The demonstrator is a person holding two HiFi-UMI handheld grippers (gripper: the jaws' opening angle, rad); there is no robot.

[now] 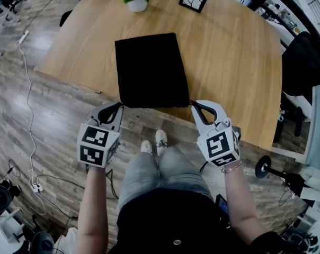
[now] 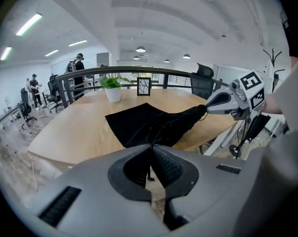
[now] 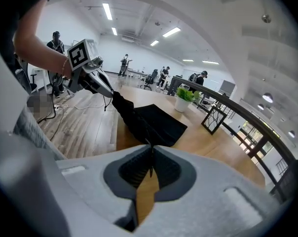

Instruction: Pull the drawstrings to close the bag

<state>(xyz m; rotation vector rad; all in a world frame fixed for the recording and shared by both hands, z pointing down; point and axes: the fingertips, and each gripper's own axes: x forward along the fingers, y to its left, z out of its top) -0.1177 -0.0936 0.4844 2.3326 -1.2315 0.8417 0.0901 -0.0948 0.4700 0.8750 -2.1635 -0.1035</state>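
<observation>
Here we hold both grippers just off the near edge of the table (image 1: pixel 229 52), where the black bag (image 1: pixel 149 70) lies flat with its gathered mouth toward us. From the left gripper (image 1: pixel 116 108) the bag sits at one o'clock; from the right gripper (image 1: pixel 194 106) it sits at eleven o'clock. The left gripper's jaws are pressed together on the left drawstring (image 2: pixel 151 171), a thin black cord leaving the bag's seven o'clock corner. The right gripper's jaws are likewise clamped on the right drawstring (image 3: pixel 151 166), which leaves the five o'clock corner.
</observation>
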